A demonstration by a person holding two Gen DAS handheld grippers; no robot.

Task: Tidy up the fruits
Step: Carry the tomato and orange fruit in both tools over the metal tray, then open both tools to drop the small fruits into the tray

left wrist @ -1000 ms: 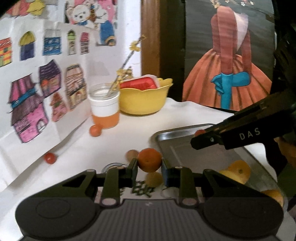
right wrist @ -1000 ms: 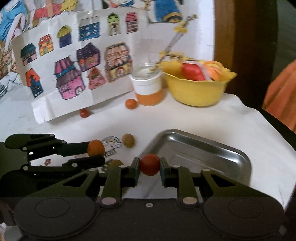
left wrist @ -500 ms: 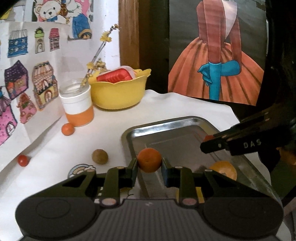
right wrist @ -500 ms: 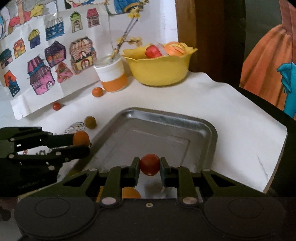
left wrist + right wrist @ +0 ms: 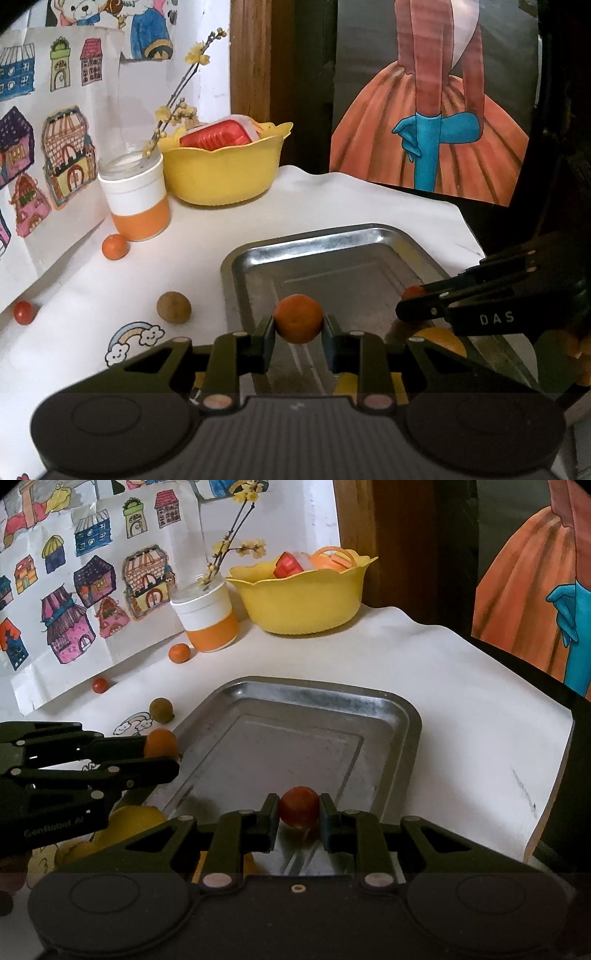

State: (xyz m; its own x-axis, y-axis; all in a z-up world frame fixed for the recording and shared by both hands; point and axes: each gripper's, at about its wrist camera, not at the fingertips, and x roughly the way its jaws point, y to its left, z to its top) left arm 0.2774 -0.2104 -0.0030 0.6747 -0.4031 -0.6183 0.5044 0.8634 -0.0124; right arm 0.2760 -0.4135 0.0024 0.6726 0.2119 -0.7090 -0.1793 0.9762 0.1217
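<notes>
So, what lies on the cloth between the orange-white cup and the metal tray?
In both views only bare white cloth lies between cup and tray.

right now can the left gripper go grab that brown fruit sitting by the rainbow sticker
Probably not yet. The left gripper is shut on an orange fruit over the metal tray, so it has no free grip. The brown fruit itself lies in the open on the white cloth, with nothing between it and the gripper.
</notes>
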